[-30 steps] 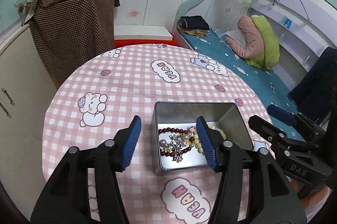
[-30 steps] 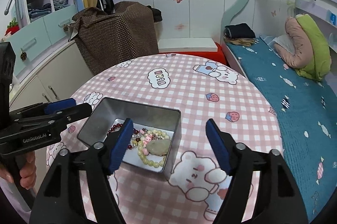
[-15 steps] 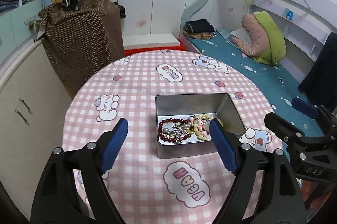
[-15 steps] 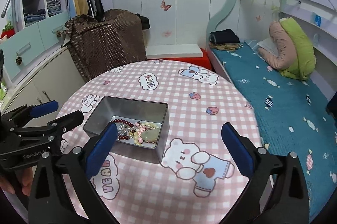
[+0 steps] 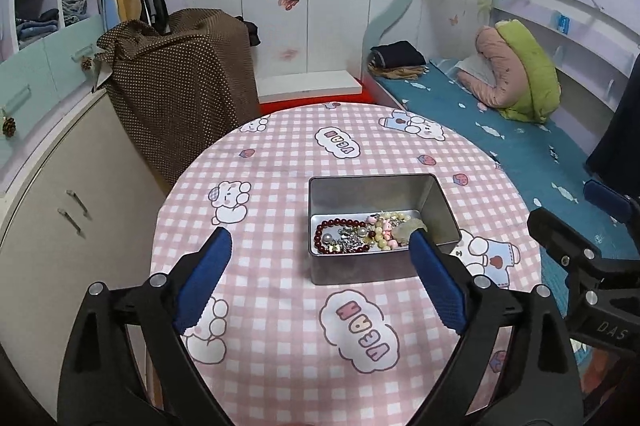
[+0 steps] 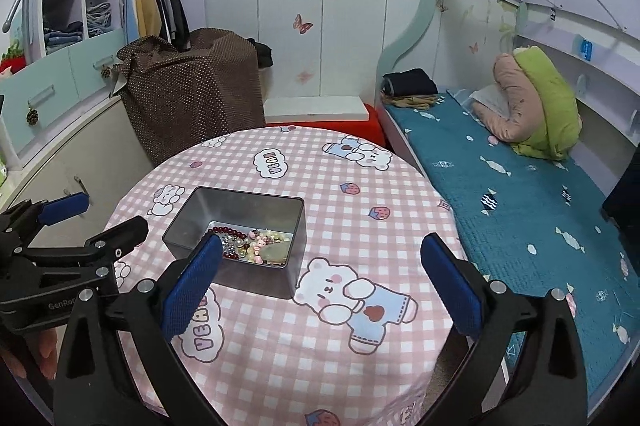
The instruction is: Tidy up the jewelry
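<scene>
An open metal tin (image 5: 442, 201) (image 6: 298, 226) stands on the round table. It holds a tangle of jewelry (image 5: 360, 236) (image 6: 256, 246): a dark red bead bracelet (image 5: 320, 230), cream beads and a pale green stone (image 5: 408, 228). My left gripper (image 5: 320, 254) is open and empty, held above and in front of the tin. My right gripper (image 6: 320, 254) is open and empty, to the right of the tin. Each gripper shows at the edge of the other's view.
The table wears a pink checked cloth (image 5: 280, 161) with bear prints. A brown dotted covered object (image 5: 184, 81) stands behind it at left, next to cabinets (image 5: 60, 226). A bed with a blue sheet (image 6: 520, 193) and pillows runs along the right.
Both grippers have pulled back and up from the tin and opened wider. The tin and the jewelry in it have not moved.
</scene>
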`<state>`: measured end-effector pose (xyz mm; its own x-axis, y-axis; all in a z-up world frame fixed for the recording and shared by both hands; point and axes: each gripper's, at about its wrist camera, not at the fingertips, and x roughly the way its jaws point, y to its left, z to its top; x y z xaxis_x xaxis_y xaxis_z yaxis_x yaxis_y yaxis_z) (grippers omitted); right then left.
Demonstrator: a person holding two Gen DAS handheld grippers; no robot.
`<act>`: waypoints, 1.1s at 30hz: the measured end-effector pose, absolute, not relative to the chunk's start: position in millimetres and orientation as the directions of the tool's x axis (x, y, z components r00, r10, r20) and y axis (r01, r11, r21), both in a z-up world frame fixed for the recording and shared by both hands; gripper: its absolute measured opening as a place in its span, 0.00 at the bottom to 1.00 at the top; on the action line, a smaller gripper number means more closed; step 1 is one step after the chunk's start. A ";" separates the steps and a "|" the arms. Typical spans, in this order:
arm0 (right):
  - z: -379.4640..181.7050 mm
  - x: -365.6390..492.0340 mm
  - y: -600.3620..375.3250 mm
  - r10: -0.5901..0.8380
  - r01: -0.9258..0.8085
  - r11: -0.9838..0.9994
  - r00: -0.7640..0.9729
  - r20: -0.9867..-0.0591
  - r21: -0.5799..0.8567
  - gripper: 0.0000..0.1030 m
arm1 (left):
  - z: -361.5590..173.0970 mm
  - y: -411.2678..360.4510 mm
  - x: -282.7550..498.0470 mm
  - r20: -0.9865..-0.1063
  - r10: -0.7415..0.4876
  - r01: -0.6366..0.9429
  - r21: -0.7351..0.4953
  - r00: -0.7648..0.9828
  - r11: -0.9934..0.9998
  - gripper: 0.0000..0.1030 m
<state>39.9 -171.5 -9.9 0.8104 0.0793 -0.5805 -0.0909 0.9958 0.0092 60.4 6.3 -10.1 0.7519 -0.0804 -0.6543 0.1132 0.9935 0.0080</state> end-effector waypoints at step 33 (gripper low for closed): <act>-12.3 37.1 -173.7 0.078 -0.076 0.997 0.795 -0.601 0.030 0.93 | -8.9 -0.1 56.2 -0.677 -0.061 0.094 0.012 0.734 0.995 0.89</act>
